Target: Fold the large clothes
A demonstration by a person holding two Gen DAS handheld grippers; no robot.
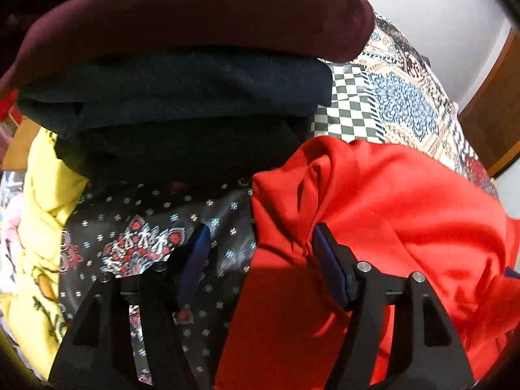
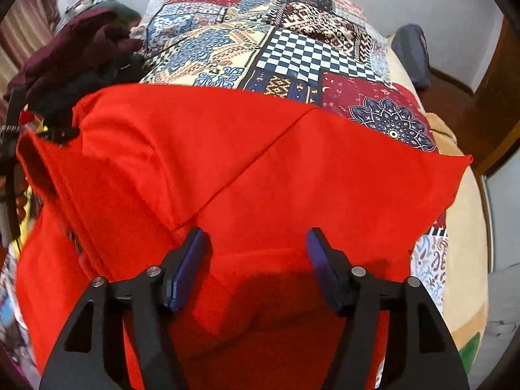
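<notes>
A large red garment (image 2: 227, 162) lies spread on the patterned bedspread (image 2: 292, 55), with a diagonal fold line across it. My right gripper (image 2: 255, 243) is open just above the garment's near part, its blue pads apart. In the left wrist view the same red garment (image 1: 390, 214) lies bunched at the right. My left gripper (image 1: 260, 240) is open at the garment's crumpled left edge, with the right pad (image 1: 328, 260) touching the cloth and the left pad over the dark patterned bedspread (image 1: 146, 227).
A stack of folded clothes lies ahead of the left gripper: maroon (image 1: 195, 16) on top, navy (image 1: 182, 87) below. A yellow printed cloth (image 1: 42, 227) lies at the left. The same pile (image 2: 74, 52) shows at the right view's far left. A wooden bed frame (image 2: 481, 97) stands at the right.
</notes>
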